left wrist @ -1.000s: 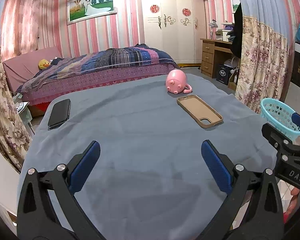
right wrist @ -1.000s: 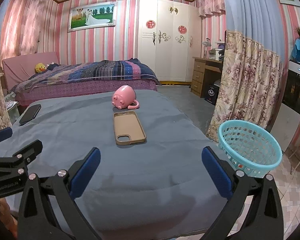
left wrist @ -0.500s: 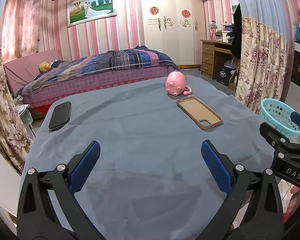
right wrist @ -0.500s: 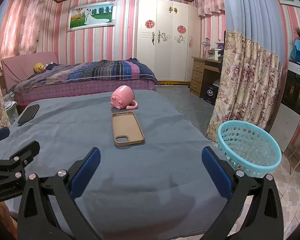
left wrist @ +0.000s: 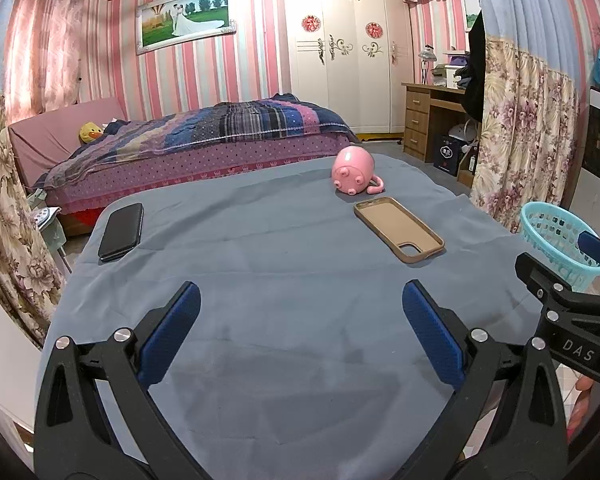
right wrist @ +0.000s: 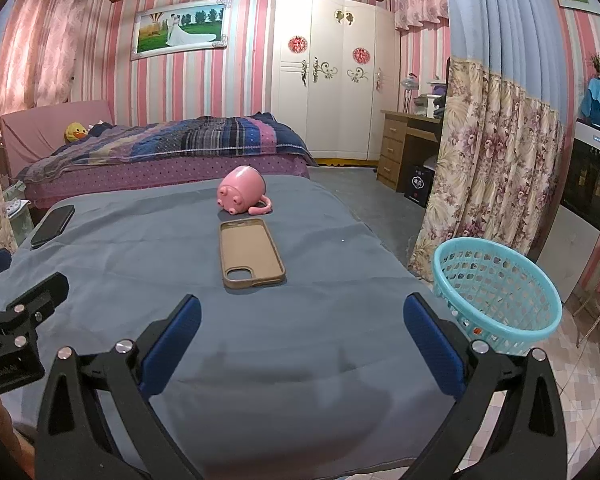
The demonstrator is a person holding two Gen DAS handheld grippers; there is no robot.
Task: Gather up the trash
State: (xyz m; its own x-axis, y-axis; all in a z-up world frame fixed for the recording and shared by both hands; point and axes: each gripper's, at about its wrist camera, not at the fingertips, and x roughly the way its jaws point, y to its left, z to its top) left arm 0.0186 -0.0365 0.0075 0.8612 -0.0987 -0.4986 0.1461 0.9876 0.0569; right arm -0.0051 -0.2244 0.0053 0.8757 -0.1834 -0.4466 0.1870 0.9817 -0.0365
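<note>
A table with a grey-blue cloth carries a tan phone case, a pink pig mug lying on its side, and a black phone. No loose trash shows on the cloth. A turquoise basket stands off the table's right edge. My left gripper hangs open over the near cloth, holding nothing. Over the table's near right part, my right gripper is open and holds nothing as well.
A bed with a striped quilt lies behind the table. Floral curtains hang at the right, with a wooden desk and white wardrobe beyond. Tiled floor shows below the basket.
Both views have shifted slightly, so the objects sit a little lower and left in frame. Both grippers stay open and nothing on the table has moved.
</note>
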